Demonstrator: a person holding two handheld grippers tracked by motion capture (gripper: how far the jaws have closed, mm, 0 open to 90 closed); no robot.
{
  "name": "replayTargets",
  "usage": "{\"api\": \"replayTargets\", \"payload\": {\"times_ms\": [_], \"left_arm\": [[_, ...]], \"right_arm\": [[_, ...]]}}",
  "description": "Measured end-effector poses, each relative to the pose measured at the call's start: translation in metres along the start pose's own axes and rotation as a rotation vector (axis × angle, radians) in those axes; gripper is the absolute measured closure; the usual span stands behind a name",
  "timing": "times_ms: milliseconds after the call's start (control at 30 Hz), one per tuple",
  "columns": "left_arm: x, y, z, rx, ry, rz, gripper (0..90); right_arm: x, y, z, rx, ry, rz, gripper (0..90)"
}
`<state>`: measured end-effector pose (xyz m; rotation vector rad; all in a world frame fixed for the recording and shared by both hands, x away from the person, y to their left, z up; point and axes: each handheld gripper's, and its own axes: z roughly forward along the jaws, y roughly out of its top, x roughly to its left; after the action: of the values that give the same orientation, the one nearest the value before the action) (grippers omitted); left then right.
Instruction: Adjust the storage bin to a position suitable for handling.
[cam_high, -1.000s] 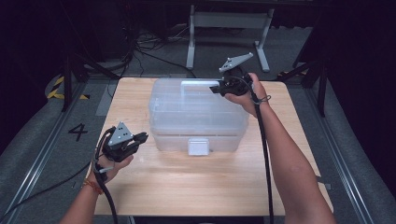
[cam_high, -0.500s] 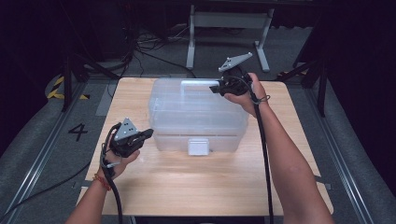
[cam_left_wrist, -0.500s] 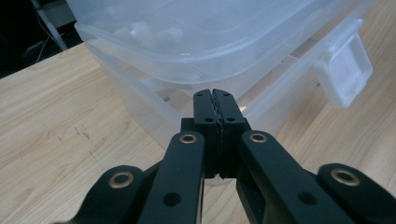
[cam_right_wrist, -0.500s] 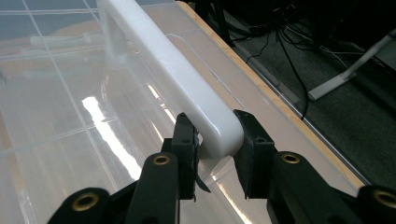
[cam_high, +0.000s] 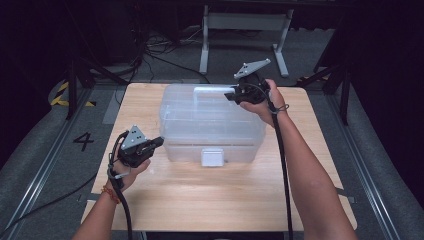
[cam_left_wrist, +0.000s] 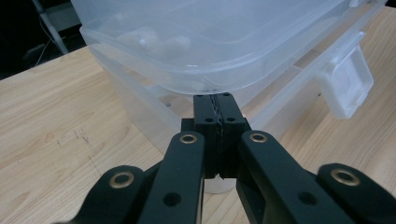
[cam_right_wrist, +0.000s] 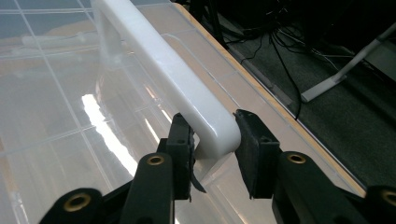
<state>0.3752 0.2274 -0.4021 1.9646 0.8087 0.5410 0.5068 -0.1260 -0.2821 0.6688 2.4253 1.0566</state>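
My left gripper (cam_high: 156, 142) has slid in from the table's left edge since a second ago and now sits with its tips just under the lid rim at the front-left corner of the clear plastic box (cam_high: 210, 122); its jaws are pressed together with nothing between them, so I read this as a wedge or lift under the rim, not a grasp. The right gripper (cam_right_wrist: 212, 133) straddles the end of the white handle (cam_right_wrist: 163, 70) on the lid; its jaws have just been opening a little, and the left pad looks touching or nearly so while the right stands off, so that grip looks slack. The box sits mid-table (cam_high: 210, 200), toward the far side, front latch (cam_high: 212, 157) facing me and hanging down. Box walls are translucent, frosted, softly rounded at the corners; the lid has a moulded grid; the handle is a smooth opaque bar; the table is pale wood grain
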Motion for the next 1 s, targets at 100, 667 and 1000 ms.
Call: {"api": "replayTargets", "payload": {"times_ms": [100,667,1000], "left_arm": [[0.0,-0.001,0.001,-0.001,-0.002,-0.001,89.9],[-0.003,0.003,0.003,-0.018,-0.016,0.028,90.0],[-0.001,0.008,0.001,-0.012,-0.016,0.055,90.0]], "right_arm": [[0.002,-0.001,0.0,-0.003,-0.016,-0.001,65.0],[0.006,-0.036,-0.064,-0.116,-0.116,0.029,48.3],[-0.002,-0.084,-0.105,-0.164,-0.153,0.06,46.3]]}}
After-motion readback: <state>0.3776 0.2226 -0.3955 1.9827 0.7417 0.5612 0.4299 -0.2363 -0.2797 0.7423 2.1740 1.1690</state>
